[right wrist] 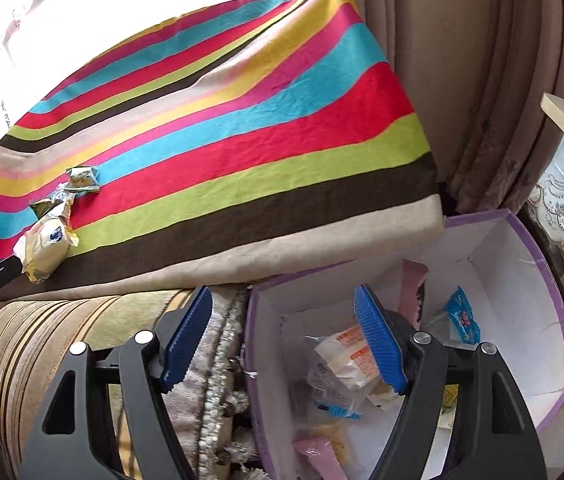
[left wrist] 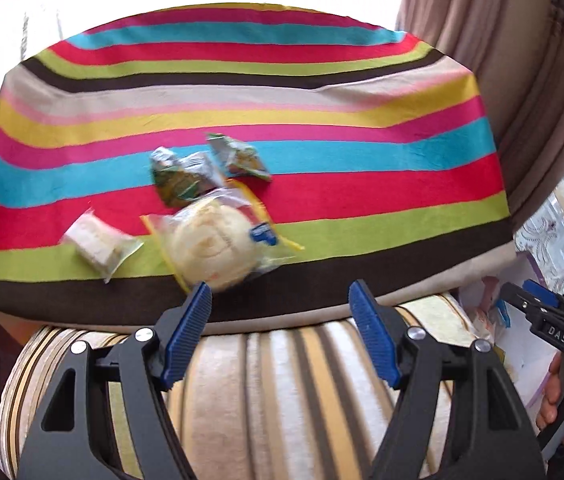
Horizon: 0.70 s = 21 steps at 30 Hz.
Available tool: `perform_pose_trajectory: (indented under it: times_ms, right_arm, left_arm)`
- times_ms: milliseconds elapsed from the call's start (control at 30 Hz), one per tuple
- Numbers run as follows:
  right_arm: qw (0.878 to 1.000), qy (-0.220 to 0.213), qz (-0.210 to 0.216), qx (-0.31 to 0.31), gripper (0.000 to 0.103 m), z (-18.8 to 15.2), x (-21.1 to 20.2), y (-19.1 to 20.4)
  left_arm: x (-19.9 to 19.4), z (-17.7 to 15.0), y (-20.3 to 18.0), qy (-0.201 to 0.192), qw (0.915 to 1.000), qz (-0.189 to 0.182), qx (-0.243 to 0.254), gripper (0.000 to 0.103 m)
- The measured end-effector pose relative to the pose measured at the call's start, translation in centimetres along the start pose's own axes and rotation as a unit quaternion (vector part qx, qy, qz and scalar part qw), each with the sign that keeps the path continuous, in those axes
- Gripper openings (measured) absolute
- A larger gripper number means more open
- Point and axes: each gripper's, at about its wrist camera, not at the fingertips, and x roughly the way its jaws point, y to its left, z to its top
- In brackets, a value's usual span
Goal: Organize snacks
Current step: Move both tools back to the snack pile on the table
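Observation:
On a striped cushion [left wrist: 322, 92] lie several wrapped snacks: a round bun in clear wrap [left wrist: 212, 242], a pale square cake [left wrist: 96, 242], and two green packets [left wrist: 180, 178] [left wrist: 238, 156]. My left gripper [left wrist: 280, 308] is open and empty, just short of the bun. My right gripper [right wrist: 282, 312] is open and empty above a purple-edged white box [right wrist: 522, 280] that holds several snacks, among them a white wrapped one [right wrist: 342, 356] and a blue packet [right wrist: 462, 316]. The bun also shows in the right wrist view [right wrist: 44, 246], with the left gripper's tip beside it.
The cushion rests on a striped sofa arm [left wrist: 282, 380]. Beige curtains [right wrist: 482, 80] hang behind, with a bright window beyond. The box stands to the right of the sofa arm, beside a fringed cloth [right wrist: 222, 380].

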Motion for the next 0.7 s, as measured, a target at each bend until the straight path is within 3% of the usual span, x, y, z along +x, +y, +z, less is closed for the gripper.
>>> perform_pose_trajectory:
  times_ms: [133, 333, 700]
  right_arm:
    - [1.000, 0.001, 0.015, -0.015, 0.072, 0.8, 0.4, 2.2]
    - [0.998, -0.005, 0.035, -0.045, 0.086, 1.8, 0.3, 5.8]
    - [0.991, 0.020, 0.065, -0.119, 0.087, 2.4, 1.5, 11.8]
  left_arm:
    - [0.1, 0.0, 4.8, 0.006, 0.9983, 0.026, -0.052, 0.072]
    - [0.6, 0.0, 10.5, 0.016, 0.9923, 0.038, -0.117, 0.072]
    - [2.5, 0.6, 15.4, 0.028, 0.9820, 0.036, -0.183, 0.072]
